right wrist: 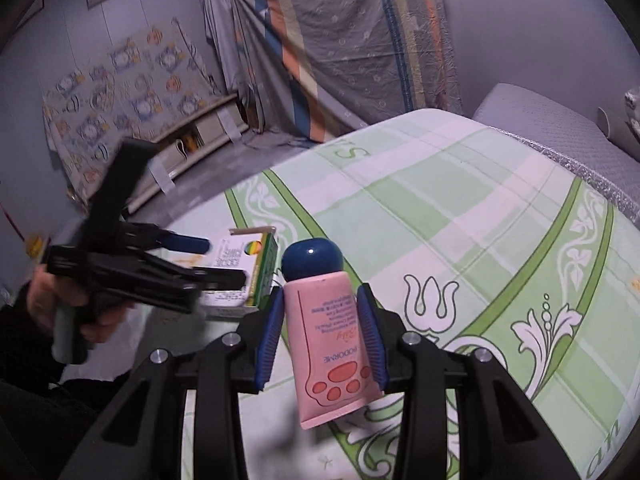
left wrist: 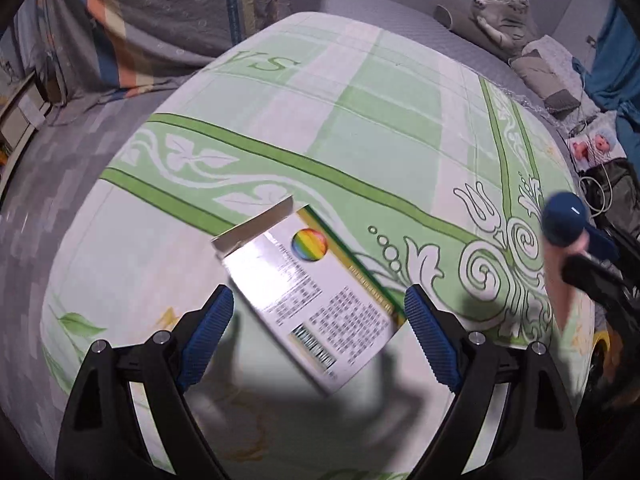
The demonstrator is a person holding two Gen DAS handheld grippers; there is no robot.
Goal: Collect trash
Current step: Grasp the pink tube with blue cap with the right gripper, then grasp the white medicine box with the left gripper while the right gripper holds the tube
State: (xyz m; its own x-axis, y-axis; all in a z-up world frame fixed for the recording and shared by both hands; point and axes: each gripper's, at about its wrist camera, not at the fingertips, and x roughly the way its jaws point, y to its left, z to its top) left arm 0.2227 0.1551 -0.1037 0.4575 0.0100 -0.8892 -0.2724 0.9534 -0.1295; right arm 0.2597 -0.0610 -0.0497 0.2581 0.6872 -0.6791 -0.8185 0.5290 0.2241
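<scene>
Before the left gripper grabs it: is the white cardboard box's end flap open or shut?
Open. The white cardboard box with the rainbow circle has its end flap lifted away from the body in both wrist views.

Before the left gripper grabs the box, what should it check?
1. Left gripper open: ok.
2. Box between its fingers: ok, lying at an angle.
3. Box flap sticking up, might snag: not ok.
4. Right gripper shut on the pink tube: ok.
5. Tube's blue cap apart from the box: ok.
6. Trash bin in sight: cannot tell, none shows.
</scene>
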